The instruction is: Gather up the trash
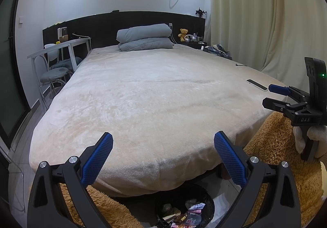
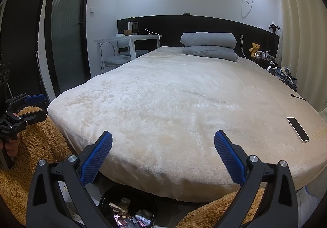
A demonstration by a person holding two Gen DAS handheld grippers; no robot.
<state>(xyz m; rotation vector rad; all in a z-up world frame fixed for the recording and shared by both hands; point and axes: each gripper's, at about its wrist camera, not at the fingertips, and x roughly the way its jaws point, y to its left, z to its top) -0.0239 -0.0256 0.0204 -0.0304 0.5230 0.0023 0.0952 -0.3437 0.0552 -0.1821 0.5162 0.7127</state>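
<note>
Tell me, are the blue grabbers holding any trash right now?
No, nothing is held. The left gripper and the right gripper are both wide open over the bed. The trash sits in the bin below.

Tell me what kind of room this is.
A bedroom, most likely in a home: a large bed with a folded grey duvet at a dark headboard, and a teddy bear on the bedside stand.

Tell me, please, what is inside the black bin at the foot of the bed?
The black bin holds crumpled wrappers and paper scraps. Its lower contents are hidden under that top layer and by the frame edge.
</note>
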